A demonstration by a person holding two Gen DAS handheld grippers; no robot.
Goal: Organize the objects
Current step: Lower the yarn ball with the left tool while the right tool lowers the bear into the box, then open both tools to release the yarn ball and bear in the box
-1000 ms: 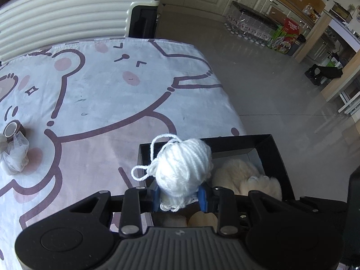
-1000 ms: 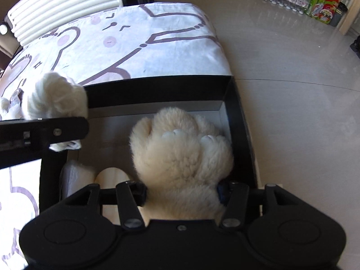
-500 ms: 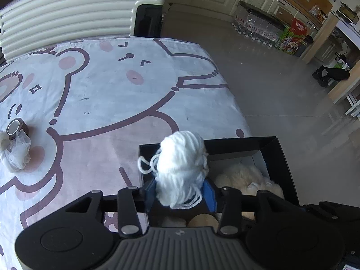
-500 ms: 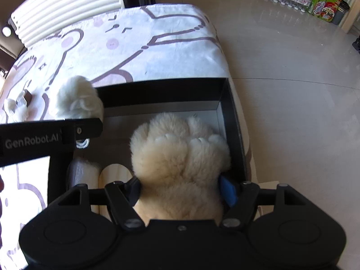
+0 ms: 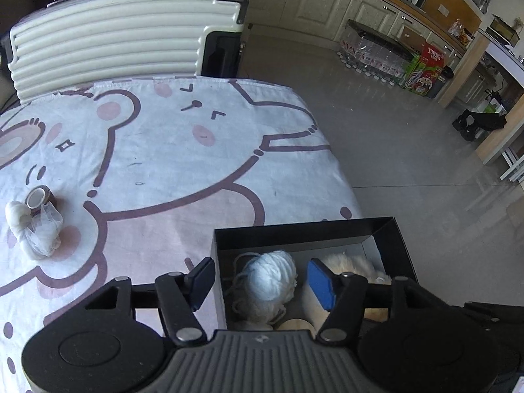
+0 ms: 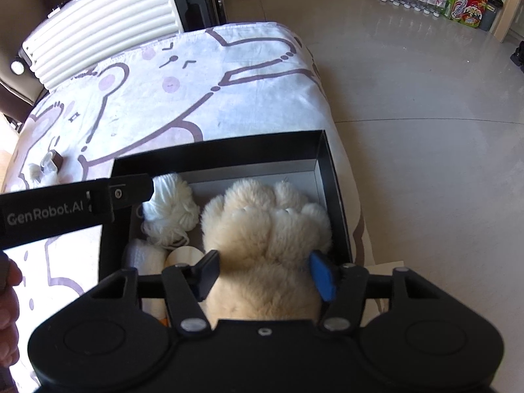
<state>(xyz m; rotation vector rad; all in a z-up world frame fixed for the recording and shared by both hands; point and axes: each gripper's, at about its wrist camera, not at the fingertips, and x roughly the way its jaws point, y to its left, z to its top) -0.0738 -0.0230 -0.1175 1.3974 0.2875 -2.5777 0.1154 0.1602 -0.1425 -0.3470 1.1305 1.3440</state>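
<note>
A black box (image 5: 301,229) stands at the near right corner of the bear-print cloth (image 5: 163,163). A white yarn ball (image 5: 270,281) lies inside it, below my left gripper (image 5: 262,278), whose jaws are opening and stand apart from the yarn. In the right wrist view the yarn ball (image 6: 172,209) rests beside a cream plush paw (image 6: 265,222) in the box (image 6: 222,157). My right gripper (image 6: 263,271) is closing on the paw's lower part, with both pads against the fur. One finger (image 6: 131,191) of my left gripper crosses that view.
A white knit roll (image 6: 144,258) and a wooden disc (image 6: 183,255) also lie in the box. A brown tape roll (image 5: 36,196) and a white mesh pouch (image 5: 44,232) sit at the cloth's left. A cream suitcase (image 5: 124,39) stands behind. A person's hand (image 6: 6,311) is at the left edge.
My left gripper opened and the yarn ball went from its jaws down into the box. My right gripper widened, then narrowed again on the plush paw and rose slightly.
</note>
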